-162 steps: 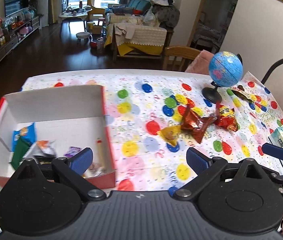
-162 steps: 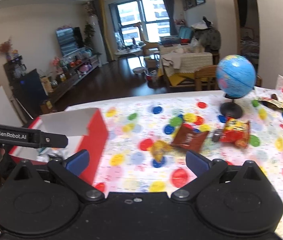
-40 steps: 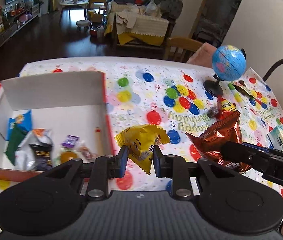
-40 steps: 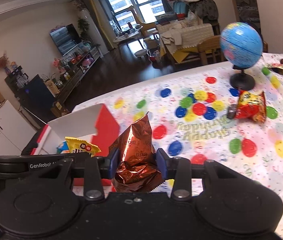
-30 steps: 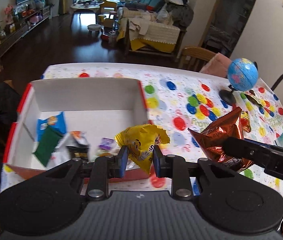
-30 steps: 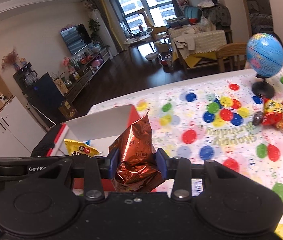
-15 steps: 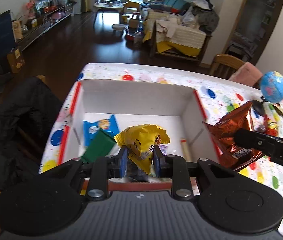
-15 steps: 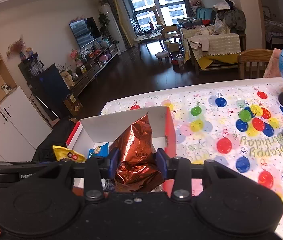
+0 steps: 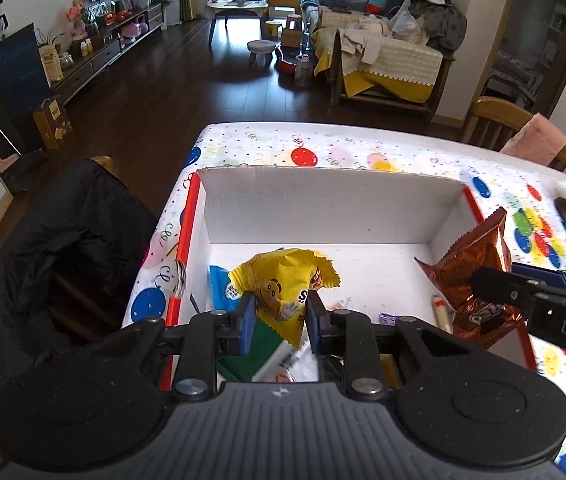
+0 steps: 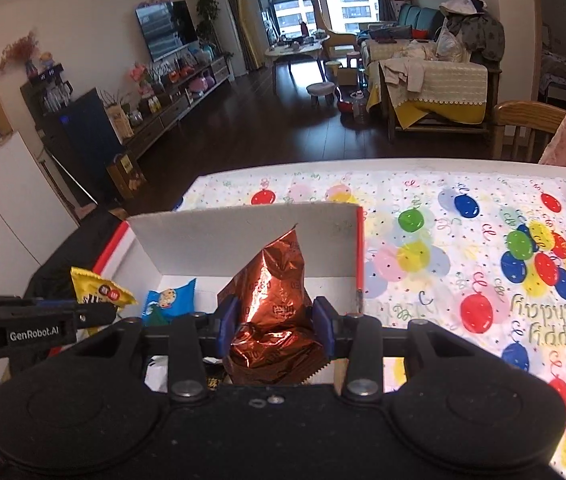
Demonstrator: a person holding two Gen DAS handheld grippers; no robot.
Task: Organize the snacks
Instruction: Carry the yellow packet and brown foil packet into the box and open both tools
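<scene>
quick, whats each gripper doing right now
Left gripper: shut on the yellow candy bag.
Right gripper: shut on the copper foil bag.

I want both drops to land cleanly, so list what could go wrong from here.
1. The copper foil bag in the right gripper hangs close to the box's right wall; released there, it may catch the rim or tip out onto the table.
2. The yellow candy bag in the left gripper sits above the blue packet and green packet, so it will likely pile on them.
3. The two grippers work close together over one box and could bump.
</scene>
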